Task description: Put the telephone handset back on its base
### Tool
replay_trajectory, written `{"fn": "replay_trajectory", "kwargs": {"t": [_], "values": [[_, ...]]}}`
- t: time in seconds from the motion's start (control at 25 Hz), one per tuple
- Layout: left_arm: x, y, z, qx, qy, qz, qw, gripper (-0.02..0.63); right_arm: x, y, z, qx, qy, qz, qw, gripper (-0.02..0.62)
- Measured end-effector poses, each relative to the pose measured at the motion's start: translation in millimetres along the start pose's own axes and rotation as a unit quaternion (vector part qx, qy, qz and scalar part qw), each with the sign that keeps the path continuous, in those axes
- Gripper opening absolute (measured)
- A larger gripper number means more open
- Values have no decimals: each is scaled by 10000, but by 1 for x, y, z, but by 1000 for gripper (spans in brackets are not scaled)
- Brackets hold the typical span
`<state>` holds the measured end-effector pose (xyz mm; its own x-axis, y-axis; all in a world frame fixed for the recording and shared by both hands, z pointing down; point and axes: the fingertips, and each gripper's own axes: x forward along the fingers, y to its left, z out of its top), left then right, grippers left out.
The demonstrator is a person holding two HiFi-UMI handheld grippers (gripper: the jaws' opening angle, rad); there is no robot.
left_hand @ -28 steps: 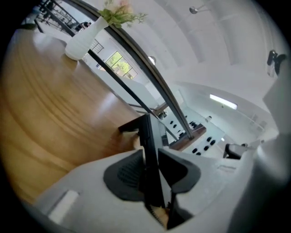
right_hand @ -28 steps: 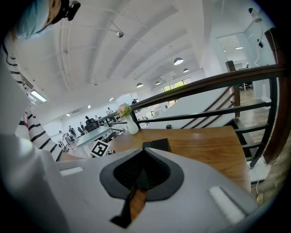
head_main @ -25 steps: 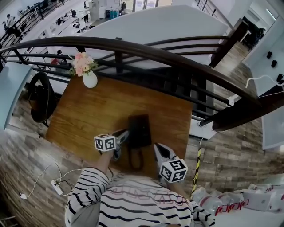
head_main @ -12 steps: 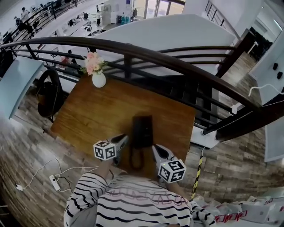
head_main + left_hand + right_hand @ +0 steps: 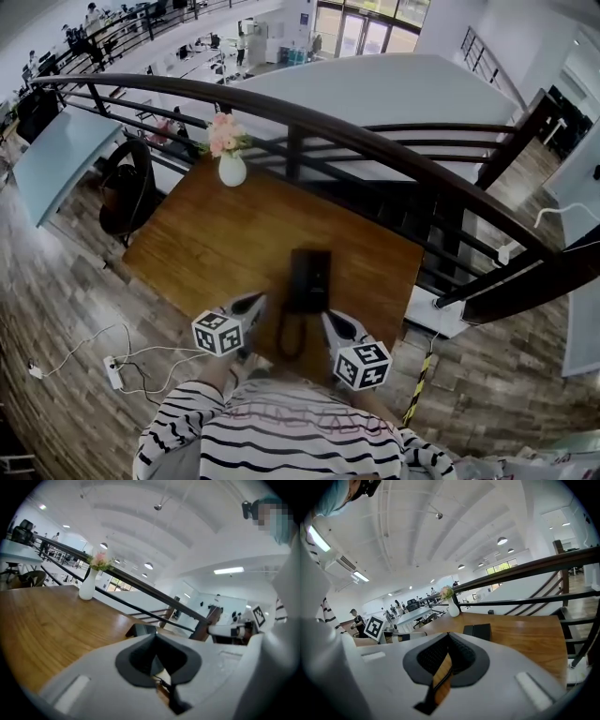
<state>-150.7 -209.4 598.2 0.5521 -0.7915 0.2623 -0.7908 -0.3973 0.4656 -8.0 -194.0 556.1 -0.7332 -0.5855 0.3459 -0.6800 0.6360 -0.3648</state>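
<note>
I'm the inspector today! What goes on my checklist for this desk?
Surface: wooden table, mostly bare.
Job's things: black telephone; handset appears to lie on its base.
Clutter: white vase of pink flowers.
Grippers: left gripper has just closed, shut, nothing between its jaws; right gripper shut, empty.
Cables: phone cord looped on the table; power strip with wires on the floor.
Surroundings: dark curved railing, office beyond.

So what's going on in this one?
A person holds a tool in each hand over a wooden table. The black telephone sits just ahead of the tools and looks complete. The left tool has just closed its jaws on nothing. The right tool is shut and empty too.
</note>
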Motion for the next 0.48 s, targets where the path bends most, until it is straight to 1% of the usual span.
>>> {"fn": "replay_trajectory", "kwargs": {"t": [0.2, 0.36, 0.48], "values": [[-22, -22, 6, 121, -213, 106, 9996, 2, -10, 3, 1, -96, -39, 84, 9999, 0], [-31, -37, 6, 292, -270, 309, 9987, 2, -21, 2, 0, -129, -102, 163, 9997, 0], [-34, -54, 8, 401, -314, 289, 9983, 2, -30, 0, 0, -138, -148, 203, 9996, 0]]}}
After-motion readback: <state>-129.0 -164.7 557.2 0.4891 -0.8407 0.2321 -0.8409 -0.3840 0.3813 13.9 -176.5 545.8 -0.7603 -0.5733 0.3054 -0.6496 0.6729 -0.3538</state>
